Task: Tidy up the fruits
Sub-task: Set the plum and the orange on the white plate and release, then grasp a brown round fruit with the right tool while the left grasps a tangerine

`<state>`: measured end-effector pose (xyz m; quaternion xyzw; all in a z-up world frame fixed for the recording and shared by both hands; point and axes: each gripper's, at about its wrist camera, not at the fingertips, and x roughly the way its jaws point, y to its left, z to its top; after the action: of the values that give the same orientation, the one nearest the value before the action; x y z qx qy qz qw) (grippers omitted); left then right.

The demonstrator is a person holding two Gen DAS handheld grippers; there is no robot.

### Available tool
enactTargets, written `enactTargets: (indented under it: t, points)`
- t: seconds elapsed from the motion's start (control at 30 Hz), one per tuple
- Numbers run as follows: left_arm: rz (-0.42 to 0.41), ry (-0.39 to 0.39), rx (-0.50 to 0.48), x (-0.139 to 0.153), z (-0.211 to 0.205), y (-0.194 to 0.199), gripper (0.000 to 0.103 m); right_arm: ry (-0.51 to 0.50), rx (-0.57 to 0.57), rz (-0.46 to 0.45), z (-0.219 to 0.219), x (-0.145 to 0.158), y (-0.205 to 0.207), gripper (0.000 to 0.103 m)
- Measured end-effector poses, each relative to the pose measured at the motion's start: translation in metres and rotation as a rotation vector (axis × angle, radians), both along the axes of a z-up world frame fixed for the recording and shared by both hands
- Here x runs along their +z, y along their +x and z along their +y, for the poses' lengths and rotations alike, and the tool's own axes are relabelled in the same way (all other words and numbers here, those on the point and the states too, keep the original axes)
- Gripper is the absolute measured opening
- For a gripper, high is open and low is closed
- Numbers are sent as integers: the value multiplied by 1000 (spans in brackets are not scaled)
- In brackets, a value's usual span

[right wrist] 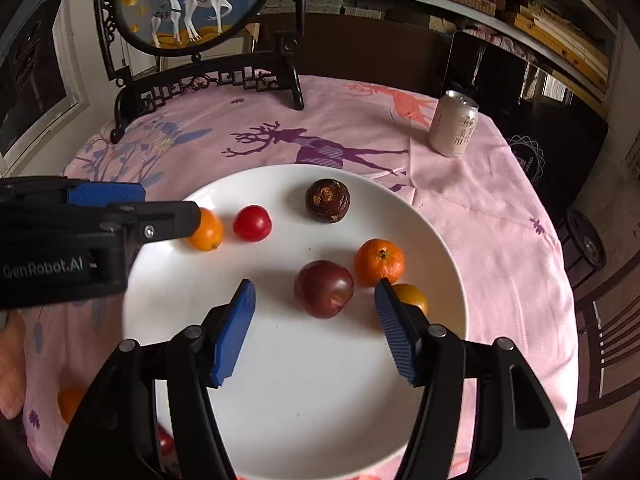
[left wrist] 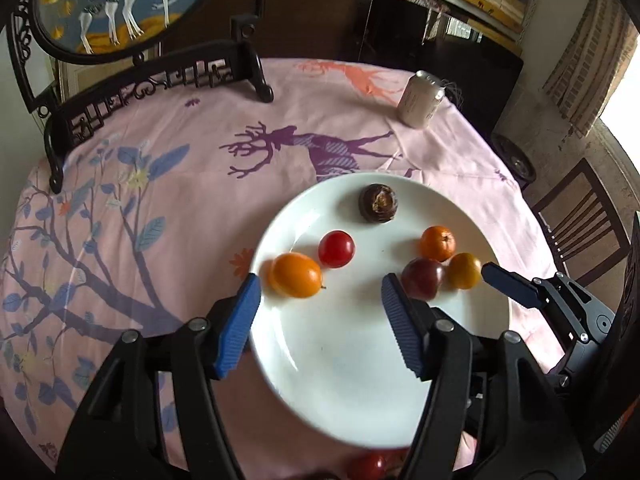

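A white plate holds several fruits: an orange oval fruit, a red tomato, a dark brown mangosteen, a tangerine, a purple plum and a small yellow-orange fruit. My left gripper is open and empty over the plate's left part, just short of the orange oval fruit. My right gripper is open and empty, with the plum between its fingers' line.
A pink deer-print cloth covers the round table. A drink can stands at the far right. A framed deer screen on a black stand stands at the back left. More fruit lies off the plate near me: a red fruit and an orange fruit.
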<state>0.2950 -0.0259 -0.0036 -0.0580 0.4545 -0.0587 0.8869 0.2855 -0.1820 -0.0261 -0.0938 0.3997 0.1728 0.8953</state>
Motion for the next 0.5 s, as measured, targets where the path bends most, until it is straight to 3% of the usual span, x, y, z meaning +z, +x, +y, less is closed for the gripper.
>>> enactTargets:
  t: [0.07,0.17,0.3,0.5]
  points:
    - [-40,-32,-3,13,8,-37,71,9,-13,-31,-12,15,-35,69]
    - [-73,-33,6,14,15,-96,72,68,-42,-61,-31,21,-98,94]
    - [-89,-71,25,-3,25,-161,72,118,-57,-83,-44,16,-163,94]
    - [-82,-51,61,-21,38,-213,72,119,-73,-96,-50,22,-205,94]
